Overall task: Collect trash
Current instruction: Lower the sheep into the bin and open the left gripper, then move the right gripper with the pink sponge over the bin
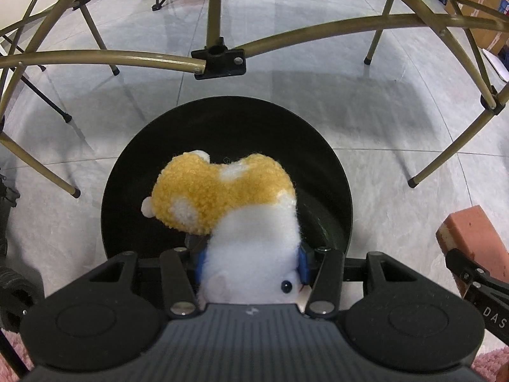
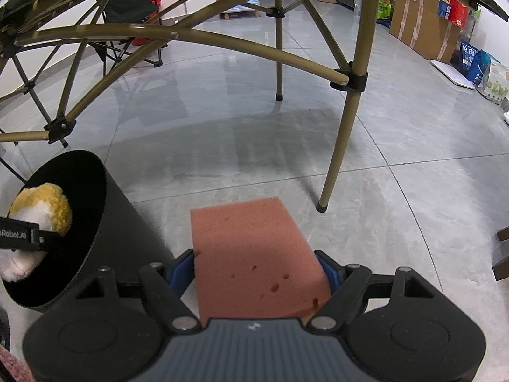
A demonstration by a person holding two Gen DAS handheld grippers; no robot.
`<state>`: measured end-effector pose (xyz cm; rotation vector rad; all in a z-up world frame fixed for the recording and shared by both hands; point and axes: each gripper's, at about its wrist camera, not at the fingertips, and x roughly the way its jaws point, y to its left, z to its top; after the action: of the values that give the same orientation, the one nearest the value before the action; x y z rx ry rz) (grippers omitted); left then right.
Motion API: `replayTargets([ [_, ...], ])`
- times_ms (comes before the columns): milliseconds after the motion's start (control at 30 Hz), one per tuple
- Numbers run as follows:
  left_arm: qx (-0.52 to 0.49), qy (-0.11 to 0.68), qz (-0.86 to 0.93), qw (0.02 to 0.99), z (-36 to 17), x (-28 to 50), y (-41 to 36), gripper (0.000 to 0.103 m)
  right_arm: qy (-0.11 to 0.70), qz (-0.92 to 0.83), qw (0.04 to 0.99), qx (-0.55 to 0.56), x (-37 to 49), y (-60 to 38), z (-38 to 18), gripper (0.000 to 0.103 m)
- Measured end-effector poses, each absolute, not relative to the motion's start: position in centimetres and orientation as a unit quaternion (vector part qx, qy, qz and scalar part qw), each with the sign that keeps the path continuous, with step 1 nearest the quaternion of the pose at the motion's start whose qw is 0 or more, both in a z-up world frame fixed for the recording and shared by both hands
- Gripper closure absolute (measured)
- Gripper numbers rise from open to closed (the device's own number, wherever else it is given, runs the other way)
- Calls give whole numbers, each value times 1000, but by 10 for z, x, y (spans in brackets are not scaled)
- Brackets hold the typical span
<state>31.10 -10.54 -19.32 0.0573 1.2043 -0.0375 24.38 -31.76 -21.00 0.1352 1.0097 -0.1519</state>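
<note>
My left gripper [image 1: 251, 261], nearest the lens, is clamped on a plush toy [image 1: 229, 210] — white belly squeezed between the blue pads [image 1: 303, 262], yellow-and-white back hanging forward over the mouth of the black bin [image 1: 337, 191]. The bin stands on the grey tiled floor [image 1: 397, 165] beneath the legs of a folding table [image 1: 219, 60], and nothing shows inside it yet.

In the right wrist view, my right gripper [image 2: 259, 270] is closed on a reddish sponge block [image 2: 251, 248], its jaws standing wide against the block's two sides. The block is held over bare floor, to the right of the bin, whose open rim tilts into the lower left of that view with the toy already above it.

The step in hand, as I judge it, is dropping the toy. To do it well I would keep the left gripper centred over the opening rather than near the closest rim, since the toy's bulk hangs forward and its head sits back by the gripper body. I would open the jaws fully and cleanly — plush can cling to a pad. I would hold the sponge well off to the side until the toy is down, so the two grippers do not crowd the same opening, then bring it over in turn.
</note>
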Motion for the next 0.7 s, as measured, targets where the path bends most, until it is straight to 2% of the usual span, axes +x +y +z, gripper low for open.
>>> replayTargets([
  [200,29,568,-13,822,-194,312,-105,50,484,-74,869,66,244,-318,-211,26],
  [233,30,567,-10,823,-194,312,-104,45,485,-74,869,65,245,-318,-211,26],
  [300,29,564,-5,825,-192,312,-104,22,484,-73,870,65,245,-318,-211,26],
  [333,28,562,-1,827,-191,311,-104,0,484,-73,870,65,245,-318,-211,26],
  [700,29,557,7,830,-189,310,-102,0,483,-72,870,65,244,-316,-209,26],
])
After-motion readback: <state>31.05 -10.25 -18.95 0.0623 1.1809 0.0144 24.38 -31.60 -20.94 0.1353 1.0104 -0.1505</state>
